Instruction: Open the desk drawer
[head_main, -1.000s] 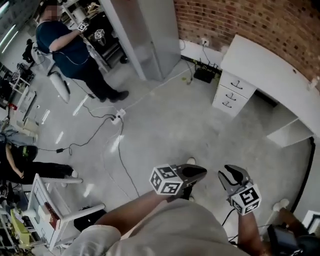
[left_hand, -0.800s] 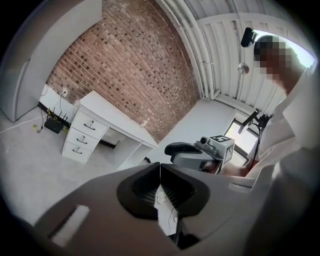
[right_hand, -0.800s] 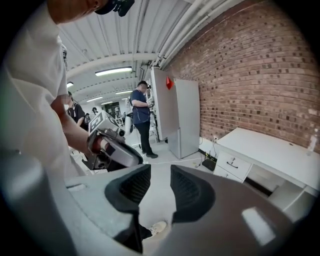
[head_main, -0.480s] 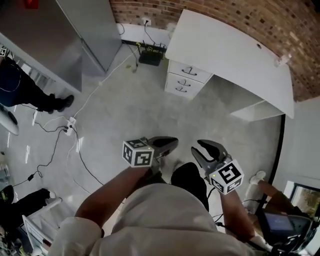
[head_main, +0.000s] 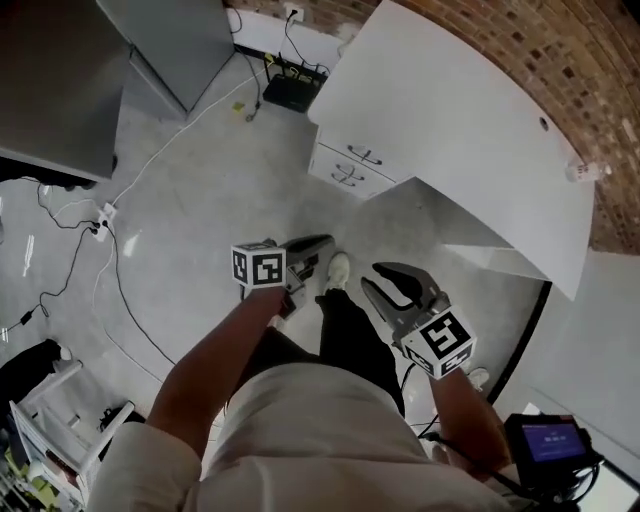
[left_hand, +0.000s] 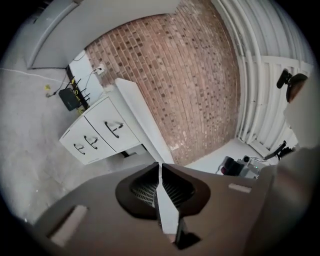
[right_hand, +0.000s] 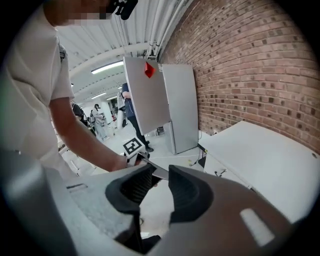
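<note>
Head view looks steeply down; both gripper views, lower, share its white desk (head_main: 470, 130).

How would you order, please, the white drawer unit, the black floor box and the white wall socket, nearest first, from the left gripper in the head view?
From the left gripper:
1. White drawer unit, directly ahead.
2. Black floor box, beyond, slightly left.
3. White wall socket, farthest, at the top edge.

We count, ahead of left claw (head_main: 326, 241): one white desk (head_main: 470, 130); three drawers (left_hand: 100, 145) under it; three handles (left_hand: 114, 128), one per drawer. Farther beyond claw: one black router (head_main: 290, 93), one wall socket (head_main: 293, 14). Off to claw's left, on floor: one power strip (head_main: 103, 212).
</note>
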